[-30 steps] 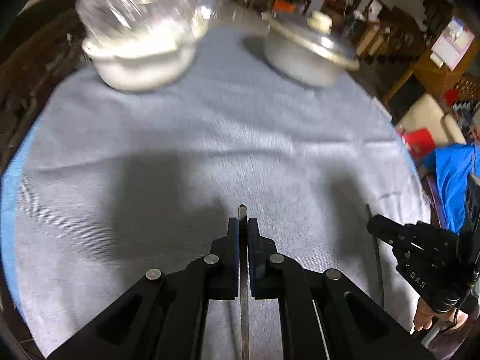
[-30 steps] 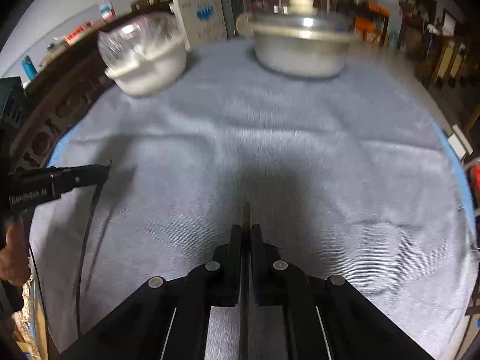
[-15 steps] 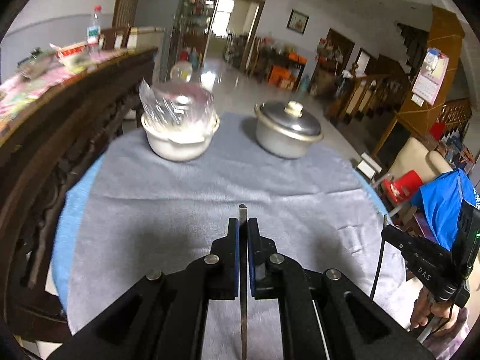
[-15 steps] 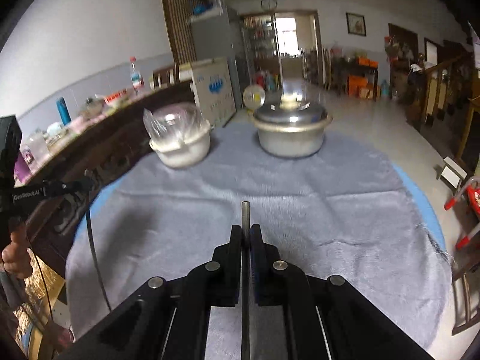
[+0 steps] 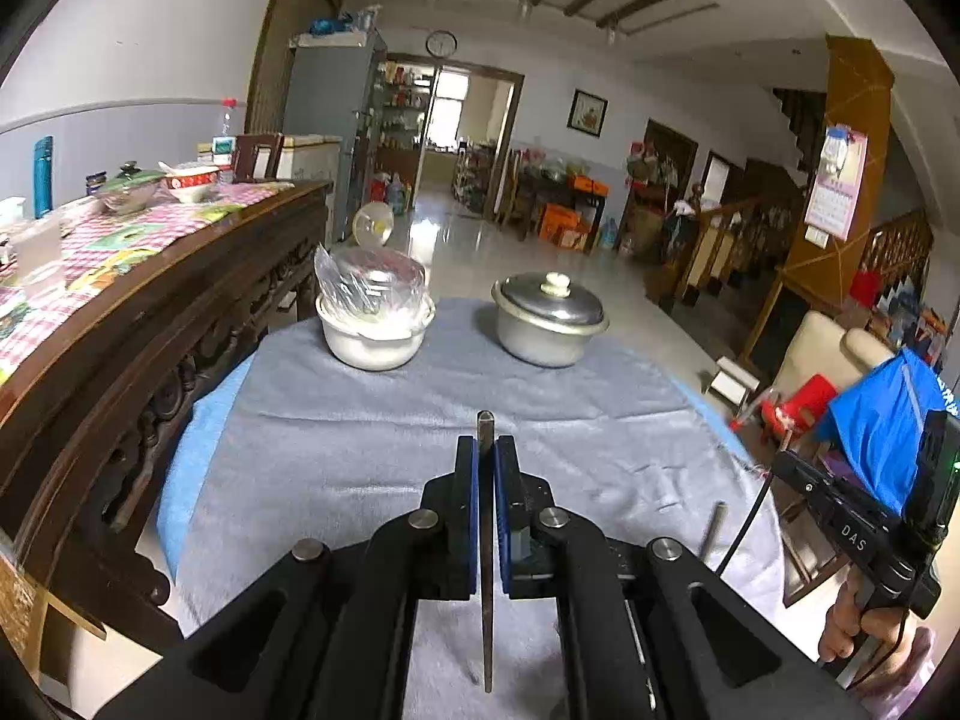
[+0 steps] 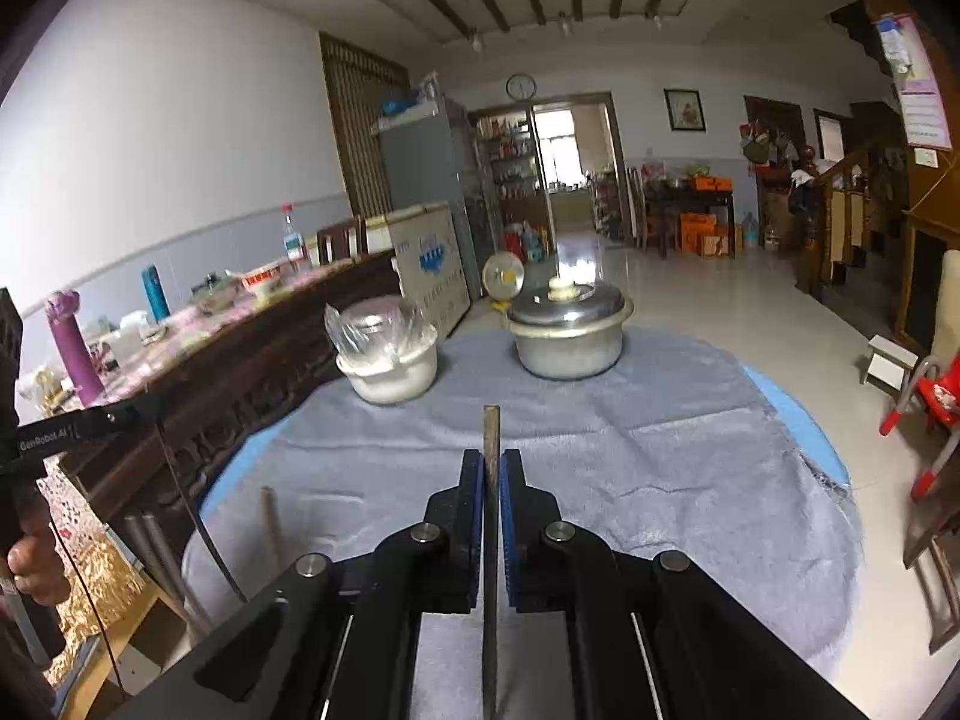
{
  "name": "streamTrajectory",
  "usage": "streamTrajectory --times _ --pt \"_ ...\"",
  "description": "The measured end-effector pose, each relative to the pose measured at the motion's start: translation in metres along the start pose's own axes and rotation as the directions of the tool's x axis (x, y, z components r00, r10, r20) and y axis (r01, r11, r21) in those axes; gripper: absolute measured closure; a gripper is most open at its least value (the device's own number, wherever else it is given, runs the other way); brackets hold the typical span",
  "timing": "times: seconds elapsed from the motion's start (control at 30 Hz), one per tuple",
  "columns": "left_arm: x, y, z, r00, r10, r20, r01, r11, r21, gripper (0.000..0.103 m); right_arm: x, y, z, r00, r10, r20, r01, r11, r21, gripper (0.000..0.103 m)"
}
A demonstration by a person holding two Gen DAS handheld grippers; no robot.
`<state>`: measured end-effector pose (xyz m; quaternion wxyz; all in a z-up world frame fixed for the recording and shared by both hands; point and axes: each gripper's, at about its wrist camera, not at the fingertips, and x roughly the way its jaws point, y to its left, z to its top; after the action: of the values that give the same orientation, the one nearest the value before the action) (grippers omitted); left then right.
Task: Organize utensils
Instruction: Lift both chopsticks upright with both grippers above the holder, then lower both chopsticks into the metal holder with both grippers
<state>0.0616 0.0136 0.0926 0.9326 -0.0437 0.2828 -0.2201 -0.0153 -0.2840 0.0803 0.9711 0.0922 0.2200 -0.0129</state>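
My left gripper [image 5: 485,450] is shut on a thin metal utensil handle [image 5: 485,426] that sticks out past its blue pads, held above the near part of the grey tablecloth [image 5: 372,438]. My right gripper [image 6: 491,462] is shut on a similar metal utensil handle [image 6: 491,426], also raised over the cloth. The utensils' working ends are hidden behind the jaws. In the left wrist view the right gripper's body [image 5: 858,534] shows at the right with its utensil's end [image 5: 711,528]. In the right wrist view the left gripper's body [image 6: 66,429] shows at the left.
A white bowl covered with a plastic bag [image 5: 372,324] [image 6: 390,354] and a lidded aluminium pot [image 5: 549,321] [image 6: 570,330] stand at the table's far side. A dark carved wooden sideboard [image 5: 120,324] runs along the left. A red stool [image 6: 936,396] stands right.
Both grippers have risen and tilted up from close over the cloth, still shut on their utensils. The room beyond the table has come into view.
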Motion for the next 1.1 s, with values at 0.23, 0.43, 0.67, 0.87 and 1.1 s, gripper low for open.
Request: streamTrajectory --times 0.23,0.43,0.67,0.87,1.1 --pt "-0.051 -0.01 0.006 0.996 0.018 0.086 -0.019 1.0 0.01 0.098 -0.052 0.014 0.015 0.994 0.02 0.109 -0.019 1.0 -0.015 0.097" --pt "-0.093 -0.02 0.015 0.988 0.019 0.156 -0.024 0.999 0.034 0.098 -0.091 0.029 0.028 0.982 0.029 0.186 -0.022 0.999 -0.037 0.097" --pt "-0.138 -0.031 0.021 0.972 -0.009 0.234 -0.001 0.999 0.046 0.098 -0.125 0.048 0.037 0.967 0.05 0.248 -0.036 0.997 -0.063 0.097" --pt "-0.164 -0.038 0.024 0.96 -0.049 0.276 0.044 0.999 0.025 0.098 -0.146 0.064 0.039 0.961 0.066 0.269 -0.049 0.996 -0.072 0.097" --pt "-0.168 -0.055 0.026 0.949 -0.09 0.303 0.085 0.996 0.032 0.098 -0.149 0.077 0.039 0.956 0.094 0.279 -0.076 0.994 -0.075 0.097"
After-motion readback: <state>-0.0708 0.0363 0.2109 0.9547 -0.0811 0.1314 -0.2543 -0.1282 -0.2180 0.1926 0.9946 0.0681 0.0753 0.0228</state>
